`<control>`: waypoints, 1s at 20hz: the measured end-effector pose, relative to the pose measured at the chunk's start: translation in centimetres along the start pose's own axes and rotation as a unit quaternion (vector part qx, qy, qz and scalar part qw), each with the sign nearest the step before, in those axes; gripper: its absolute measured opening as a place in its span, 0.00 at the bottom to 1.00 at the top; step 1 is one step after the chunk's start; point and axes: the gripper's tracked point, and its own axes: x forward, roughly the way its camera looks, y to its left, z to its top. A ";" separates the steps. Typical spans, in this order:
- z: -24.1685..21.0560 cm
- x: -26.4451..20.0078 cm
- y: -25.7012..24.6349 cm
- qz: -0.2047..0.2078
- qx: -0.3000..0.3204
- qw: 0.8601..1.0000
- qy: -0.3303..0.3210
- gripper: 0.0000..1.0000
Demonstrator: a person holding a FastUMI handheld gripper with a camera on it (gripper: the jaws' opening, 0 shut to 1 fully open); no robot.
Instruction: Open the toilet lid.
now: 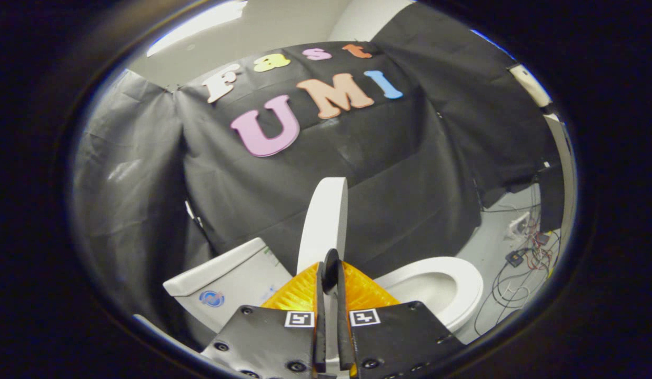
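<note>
Both black fingers [337, 287] of the gripper [331, 273] stand at the bottom centre of the frame, drawn almost together, and the thin edge of the white, smooth plastic toilet lid [326, 221] runs down into the narrow gap between them; whether both pads actually press on it cannot be told. Behind the fingertips sit ribbed, translucent orange wedges [299, 292], and each black finger plate carries a small square black-and-white marker [299, 319]. The lid stands upright, seen edge-on as a tall rounded slab rising from the fingertips toward mid-frame. Lower right lies the glossy white oval seat and bowl [452, 295], its opening uncovered. Lower left is the boxy white cistern [226, 279], with a round blue emblem [211, 298] too small to read. Creased black cloth [410, 184] drapes the wall behind. At the right edge, dark cables and a small box [515, 258] lie tangled on pale grey floor [489, 247]. A bright ceiling strip [199, 23] glows upper left.
</note>
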 end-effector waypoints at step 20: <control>-5.1 4.1 17.2 0.256 -0.127 0.956 0.065 0.17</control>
